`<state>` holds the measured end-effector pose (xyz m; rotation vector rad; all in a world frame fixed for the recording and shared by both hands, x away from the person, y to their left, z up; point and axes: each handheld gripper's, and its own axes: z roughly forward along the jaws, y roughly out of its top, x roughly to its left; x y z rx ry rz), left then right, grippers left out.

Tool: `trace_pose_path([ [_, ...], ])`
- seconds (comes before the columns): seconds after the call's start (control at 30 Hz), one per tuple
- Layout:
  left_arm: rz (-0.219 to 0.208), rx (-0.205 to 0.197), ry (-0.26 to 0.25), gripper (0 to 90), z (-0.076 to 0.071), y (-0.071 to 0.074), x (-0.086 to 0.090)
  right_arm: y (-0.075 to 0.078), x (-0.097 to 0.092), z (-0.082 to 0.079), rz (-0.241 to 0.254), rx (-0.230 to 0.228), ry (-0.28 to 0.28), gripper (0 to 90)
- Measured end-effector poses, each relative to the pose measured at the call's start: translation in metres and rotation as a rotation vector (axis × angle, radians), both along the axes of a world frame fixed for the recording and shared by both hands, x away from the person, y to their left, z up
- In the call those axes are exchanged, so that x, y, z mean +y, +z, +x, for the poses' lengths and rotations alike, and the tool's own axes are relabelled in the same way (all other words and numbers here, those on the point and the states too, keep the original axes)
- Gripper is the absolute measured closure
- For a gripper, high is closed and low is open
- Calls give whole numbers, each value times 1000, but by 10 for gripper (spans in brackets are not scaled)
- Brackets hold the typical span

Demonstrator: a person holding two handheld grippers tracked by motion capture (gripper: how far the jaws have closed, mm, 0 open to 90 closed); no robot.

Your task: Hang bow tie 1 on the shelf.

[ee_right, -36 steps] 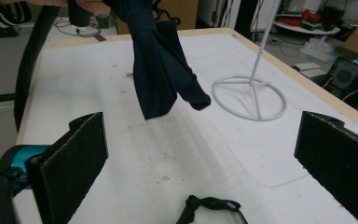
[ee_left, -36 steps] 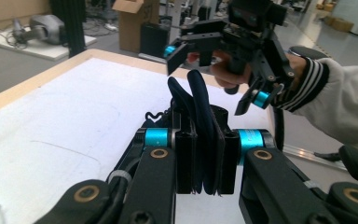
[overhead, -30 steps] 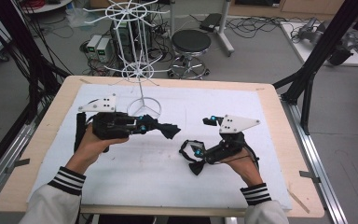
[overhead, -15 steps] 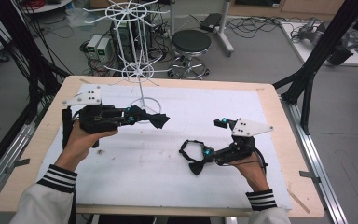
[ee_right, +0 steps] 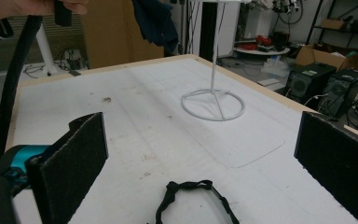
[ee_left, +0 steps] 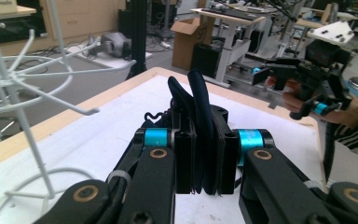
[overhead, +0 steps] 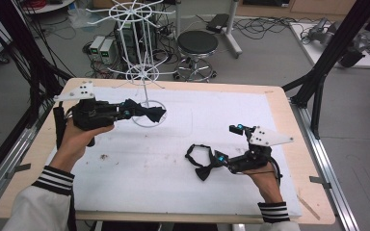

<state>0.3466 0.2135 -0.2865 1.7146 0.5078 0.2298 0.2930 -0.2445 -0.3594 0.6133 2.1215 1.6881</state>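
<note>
White padded sheet covering a wood-edged table; workshop clutter lying beyond.

Near edge: right gripper is resting low on the sheet, jaws standing wide apart with nothing between the pads in the right gripper view. A black bow tie with its strap loop is lying on the sheet just at this gripper's tips; the loop is showing between the spread jaws.

Mid-table, left: left gripper is hovering above the sheet, clenched on a second dark bow tie, the fabric pinched upright between the pads. It is pointing toward the white wire rack, whose ring base is sitting just beside the held tie.

Risks, as a judgement: the rack looks light and tall, so a nudge from the left gripper or its cable is likely to tip or slide it. The tie could snag on the wrong wire arm or slip when let go.

Room: open sheet between the two hands and toward the right edge; the left gripper is working close to the far-left corner, with little margin behind the rack.
</note>
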Motion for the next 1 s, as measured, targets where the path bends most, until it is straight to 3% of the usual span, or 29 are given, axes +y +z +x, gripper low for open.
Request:
trace_pose_path([
  [0.37,7,8,53,815,6,6,10,-3,-3,-4,4,-7,-20,19],
  [0.73,-22,13,88,815,13,8,14,-7,-7,-3,3,-3,-31,19],
  [1.0,0,-2,110,815,16,18,10,-9,-7,-3,2,0,-26,19],
])
